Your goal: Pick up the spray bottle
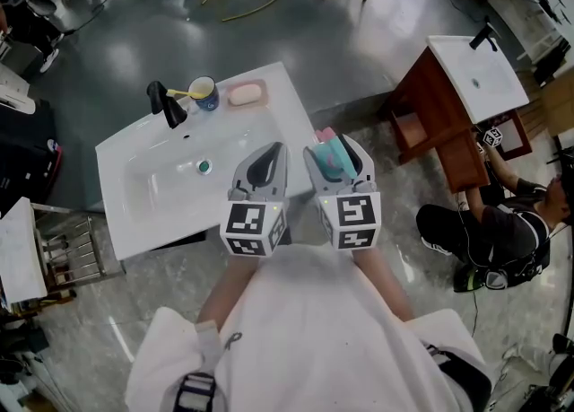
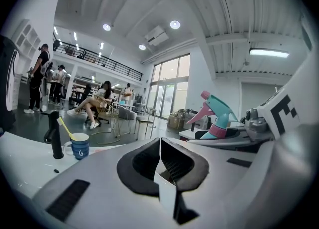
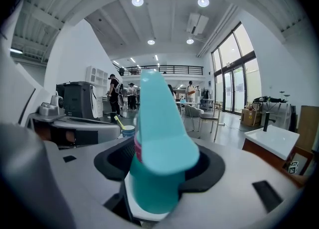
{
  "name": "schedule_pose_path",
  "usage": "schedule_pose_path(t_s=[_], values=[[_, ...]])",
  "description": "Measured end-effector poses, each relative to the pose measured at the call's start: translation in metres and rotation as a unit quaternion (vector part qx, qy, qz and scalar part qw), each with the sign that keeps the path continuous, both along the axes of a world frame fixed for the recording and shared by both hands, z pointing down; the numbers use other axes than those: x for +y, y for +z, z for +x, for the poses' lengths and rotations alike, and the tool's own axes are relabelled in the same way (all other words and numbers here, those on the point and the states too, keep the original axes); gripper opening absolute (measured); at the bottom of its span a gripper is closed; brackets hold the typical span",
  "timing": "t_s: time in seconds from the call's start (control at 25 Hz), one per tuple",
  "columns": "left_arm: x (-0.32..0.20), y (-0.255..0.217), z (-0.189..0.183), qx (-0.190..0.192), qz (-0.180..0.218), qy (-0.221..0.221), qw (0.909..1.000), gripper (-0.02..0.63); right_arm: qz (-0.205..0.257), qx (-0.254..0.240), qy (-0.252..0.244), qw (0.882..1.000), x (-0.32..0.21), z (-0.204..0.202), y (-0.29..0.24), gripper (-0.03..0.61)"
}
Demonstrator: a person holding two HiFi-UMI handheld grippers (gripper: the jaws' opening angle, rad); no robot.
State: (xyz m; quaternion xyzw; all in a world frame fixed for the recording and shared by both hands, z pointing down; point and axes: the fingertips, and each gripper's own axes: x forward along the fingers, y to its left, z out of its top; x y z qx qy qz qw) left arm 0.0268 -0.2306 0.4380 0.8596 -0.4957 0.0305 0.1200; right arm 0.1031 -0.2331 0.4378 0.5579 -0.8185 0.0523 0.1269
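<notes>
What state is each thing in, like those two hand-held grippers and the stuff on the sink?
Left hand-held gripper: jaws shut, empty.
Right hand-held gripper: shut on the spray bottle.
Spray bottle: held off the sink.
Mug: upright, toothbrush inside.
Soap: lying flat.

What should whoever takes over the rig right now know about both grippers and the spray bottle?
Right gripper: shut on the spray bottle, whose teal and pink trigger head stands up out of the jaws.
Left gripper: jaws together, nothing between them, held beside the right one.
Both are close to the person's body, over the near right corner of the white sink. The faucet, blue cup and pink soap stand at the sink's far edge, apart from both grippers.
Done: the bottle is in the grip and looks lifted.
Left: nothing of the pick-up itself; probably just hold the grip firm.
</notes>
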Motion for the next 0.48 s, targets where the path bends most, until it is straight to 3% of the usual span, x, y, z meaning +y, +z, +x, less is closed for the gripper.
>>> schedule_pose_path(t_s=[0.48], values=[[0.003,0.0026,-0.0033,-0.012,0.003,0.001,0.9999,0.027,0.009,0.007,-0.011,1.0,0.002,-0.0076,-0.0013,0.284]])
